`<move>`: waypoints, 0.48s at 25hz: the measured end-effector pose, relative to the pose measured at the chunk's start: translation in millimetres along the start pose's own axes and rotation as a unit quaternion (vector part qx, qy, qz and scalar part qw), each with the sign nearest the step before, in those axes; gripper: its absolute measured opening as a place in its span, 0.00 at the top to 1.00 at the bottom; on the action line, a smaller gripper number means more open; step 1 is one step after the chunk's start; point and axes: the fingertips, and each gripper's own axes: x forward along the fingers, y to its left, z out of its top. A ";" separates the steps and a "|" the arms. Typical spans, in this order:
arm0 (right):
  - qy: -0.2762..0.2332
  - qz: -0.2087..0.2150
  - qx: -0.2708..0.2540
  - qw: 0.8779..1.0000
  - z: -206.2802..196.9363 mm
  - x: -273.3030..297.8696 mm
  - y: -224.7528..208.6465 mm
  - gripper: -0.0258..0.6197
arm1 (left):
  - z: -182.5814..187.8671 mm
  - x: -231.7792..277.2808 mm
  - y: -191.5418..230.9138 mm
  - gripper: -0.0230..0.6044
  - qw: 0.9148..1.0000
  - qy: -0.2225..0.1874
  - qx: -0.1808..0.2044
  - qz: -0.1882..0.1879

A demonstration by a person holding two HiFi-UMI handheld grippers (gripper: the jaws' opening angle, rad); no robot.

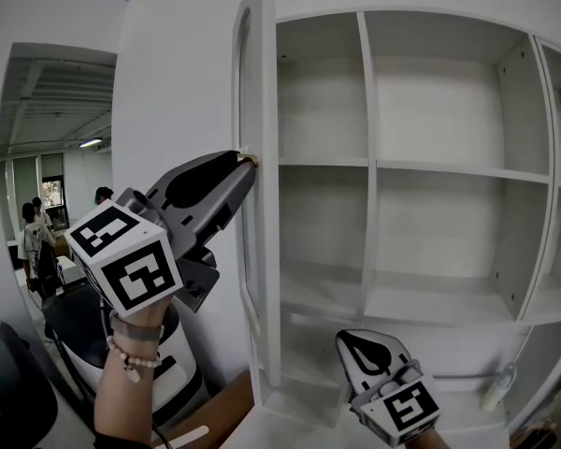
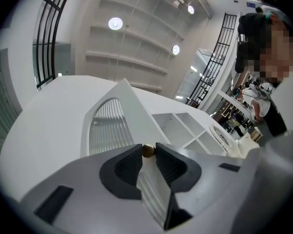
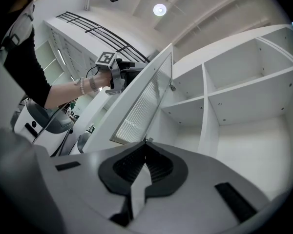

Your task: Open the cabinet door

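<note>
The white cabinet door [image 1: 259, 251] stands swung out, edge-on in the head view, and its ribbed glass panel [image 2: 107, 126] shows in the left gripper view. My left gripper [image 1: 248, 162] is shut on the door's small brass knob [image 2: 147, 151], which sits pinched between the jaw tips. The knob [image 1: 251, 160] is at mid-height on the door's free edge. The right gripper [image 1: 358, 342] hangs low in front of the open cabinet [image 1: 449, 169], its jaws shut with nothing between them. In the right gripper view the door [image 3: 141, 106] and the left gripper [image 3: 112, 74] lie ahead to the left.
The cabinet's white shelves [image 1: 369, 162] are bare; a small white object [image 1: 498, 388] lies at the lower right. A black chair [image 1: 75, 321] and a brown board [image 1: 224, 410] are below the door at left. People [image 1: 37, 241] stand far off at left.
</note>
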 end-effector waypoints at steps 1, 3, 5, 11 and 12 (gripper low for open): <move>-0.002 0.001 0.005 1.000 -1.4 -0.2 -1.2 0.96 | -0.4 0.4 0.0 0.84 1.000 0.001 0.000 0.002; -0.008 0.003 0.017 1.000 -3.9 0.2 -2.5 0.96 | -0.2 -0.6 1.0 0.84 1.000 0.003 0.003 0.006; -0.008 0.007 0.017 1.000 -6.0 -0.3 -4.1 0.96 | 0.4 -2.5 2.7 0.84 1.000 0.004 0.012 0.015; -0.008 0.018 0.009 1.000 -3.3 6.8 1.5 0.96 | 4.6 -23.8 19.4 0.83 0.999 0.003 0.016 0.043; -0.010 0.021 0.011 1.000 -3.4 8.7 4.0 0.96 | 5.4 -28.4 22.6 0.83 0.999 0.004 0.019 0.049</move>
